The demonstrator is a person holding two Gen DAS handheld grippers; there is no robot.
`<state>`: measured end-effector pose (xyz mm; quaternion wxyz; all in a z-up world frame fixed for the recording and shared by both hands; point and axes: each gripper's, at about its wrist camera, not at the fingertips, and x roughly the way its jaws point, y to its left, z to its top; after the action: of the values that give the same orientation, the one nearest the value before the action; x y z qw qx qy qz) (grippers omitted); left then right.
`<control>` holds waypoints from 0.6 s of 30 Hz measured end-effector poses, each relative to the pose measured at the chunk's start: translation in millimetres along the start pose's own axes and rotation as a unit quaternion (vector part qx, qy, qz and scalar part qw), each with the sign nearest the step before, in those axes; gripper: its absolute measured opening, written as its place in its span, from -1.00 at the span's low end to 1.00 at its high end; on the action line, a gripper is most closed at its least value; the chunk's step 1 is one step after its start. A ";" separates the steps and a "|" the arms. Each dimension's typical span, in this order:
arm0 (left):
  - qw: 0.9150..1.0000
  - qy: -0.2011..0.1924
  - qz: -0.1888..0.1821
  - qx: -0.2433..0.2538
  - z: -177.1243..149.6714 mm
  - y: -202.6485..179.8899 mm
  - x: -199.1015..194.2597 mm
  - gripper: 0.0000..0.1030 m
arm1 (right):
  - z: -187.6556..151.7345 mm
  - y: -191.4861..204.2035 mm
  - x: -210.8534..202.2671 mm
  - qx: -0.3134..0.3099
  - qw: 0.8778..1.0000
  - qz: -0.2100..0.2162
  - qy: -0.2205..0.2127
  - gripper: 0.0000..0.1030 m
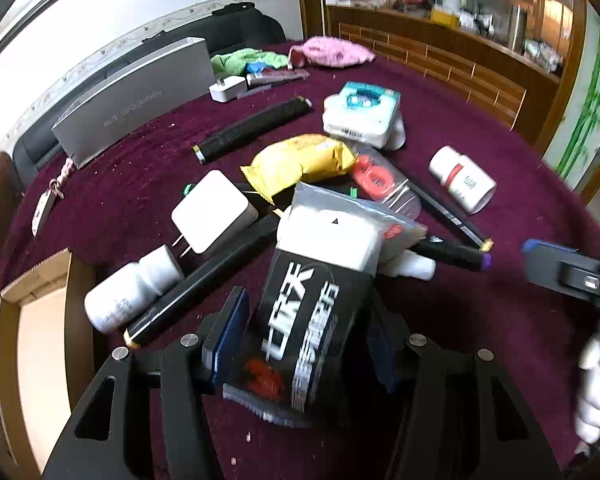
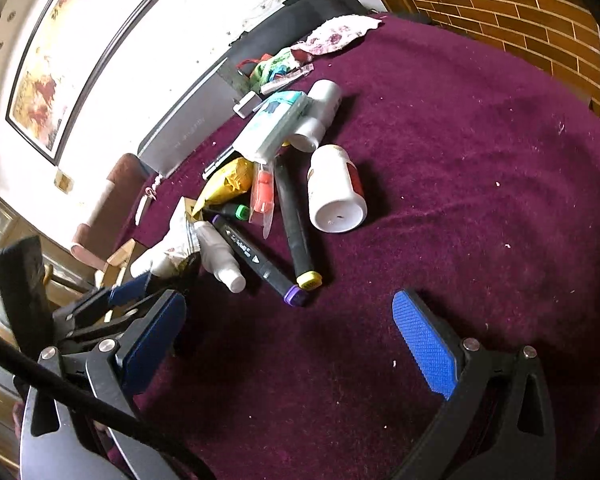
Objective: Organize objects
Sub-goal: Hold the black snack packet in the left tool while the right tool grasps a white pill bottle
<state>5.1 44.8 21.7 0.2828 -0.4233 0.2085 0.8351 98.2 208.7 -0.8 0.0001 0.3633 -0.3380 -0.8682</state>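
Black-and-white packet (image 1: pixel 308 300) is pinched in the left gripper (image 1: pixel 300 344), blue pads pressing on both its sides. Its long axis runs away from the camera, white end tilted up toward the pile: yellow snack bag (image 1: pixel 300 160), white charger (image 1: pixel 212 212), markers, pill bottles. Right gripper (image 2: pixel 292 344) is spread wide with nothing in it, hanging over bare maroon cloth (image 2: pixel 480 160). Plenty of open room on that right side; the clutter hugs the left. A cardboard box (image 1: pixel 40 280) sits at the table's left edge.
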 end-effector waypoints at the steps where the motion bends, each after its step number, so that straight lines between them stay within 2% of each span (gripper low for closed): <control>1: 1.000 0.002 0.003 0.005 -1.0 -1.7 3.9 -0.03 | -0.1 -0.5 0.8 -0.002 1.000 -0.003 0.001 1.00; 4: 1.000 0.013 0.028 0.004 -1.9 -7.0 11.9 -0.03 | -0.7 -4.1 1.6 0.000 1.000 0.000 -0.001 1.00; 6: 0.999 0.017 0.027 -0.013 -2.8 -5.4 15.0 -0.04 | -2.1 -6.9 1.5 0.001 1.000 0.002 -0.002 1.00; 7: 0.999 0.018 0.023 -0.026 -3.3 -3.5 14.1 -0.09 | -2.2 -6.7 1.9 0.001 1.000 0.001 -0.002 1.00; 9: 0.998 0.012 0.011 -0.061 -5.8 5.4 8.3 -0.34 | -3.1 -6.1 1.9 -0.002 1.000 -0.002 -0.002 1.00; 11: 0.996 -0.004 -0.003 -0.093 -10.1 14.6 -1.5 -0.37 | -3.9 -6.0 2.5 -0.005 1.000 -0.006 -0.002 1.00; 14: 0.989 -0.033 -0.022 -0.142 -21.6 31.3 -25.5 -0.40 | -5.7 -5.5 2.4 -0.012 1.000 -0.013 -0.001 1.00; 18: 0.976 -0.072 -0.046 -0.202 -44.1 49.0 -63.4 -0.40 | -5.7 -2.7 2.7 -0.021 0.999 -0.024 0.011 1.00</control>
<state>29.7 -36.8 54.9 0.2439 -0.4195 -0.0052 0.8744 100.5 206.7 -7.0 -0.0098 0.3807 -0.3106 -0.8709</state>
